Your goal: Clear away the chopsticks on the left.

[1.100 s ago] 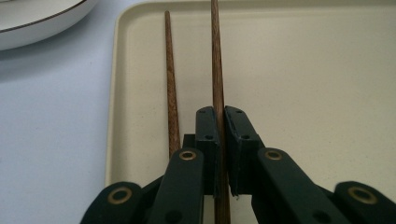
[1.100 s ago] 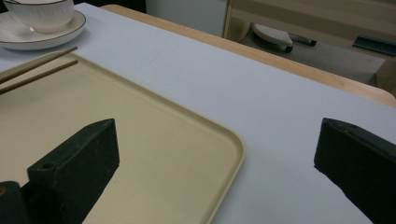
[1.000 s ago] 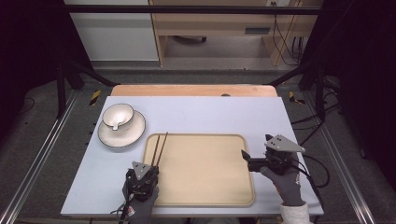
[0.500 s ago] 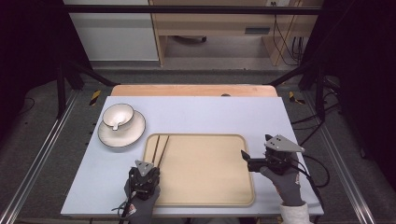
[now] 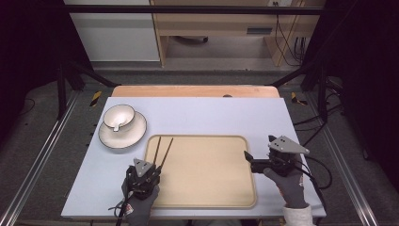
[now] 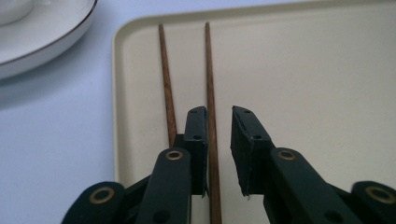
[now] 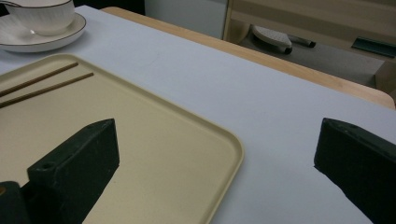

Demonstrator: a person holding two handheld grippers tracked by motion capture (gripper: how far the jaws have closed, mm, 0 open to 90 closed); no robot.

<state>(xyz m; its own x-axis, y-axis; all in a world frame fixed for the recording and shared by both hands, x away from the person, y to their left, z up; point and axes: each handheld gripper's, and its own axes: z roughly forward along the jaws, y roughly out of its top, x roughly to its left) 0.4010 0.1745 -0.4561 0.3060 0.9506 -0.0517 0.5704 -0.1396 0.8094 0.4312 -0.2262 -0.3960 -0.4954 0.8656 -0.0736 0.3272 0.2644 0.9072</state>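
**Left claw loosening over the chopsticks on the tray**

Starting nearest, at the bottom of the high view, we are seeing the left gripper (image 5: pixel 149 165) hovering over the lower left part of the beige tray (image 5: pixel 211 190). In the left gripper view its jaws are standing a narrow gap apart, having just been opening. The right-hand chopstick (image 6: pixel 211 107) is running up through the frame just inside the left jaw, seemingly brushing it, while the right jaw is standing clear of it. The pads are not pressing on the stick. The other chopstick (image 6: pixel 166 79) is lying just outside the left jaw, left of centre in that frame.

At the lower right of the high view, we are watching the right gripper (image 5: pixel 248 158) reaching over the tray's right rim. In the right gripper view its jaws are spread wide, one over the tray and one over the pale blue table (image 7: pixel 261 107), holding nothing.

Moving farther up, the chopsticks (image 5: pixel 162 149) are lying side by side along the tray's left edge, tips pointing toward the top of the frame.

Beyond them, at the upper left, we are finding a white cup (image 5: pixel 118 116) sitting on a saucer (image 5: pixel 134 135), well apart from both grippers.
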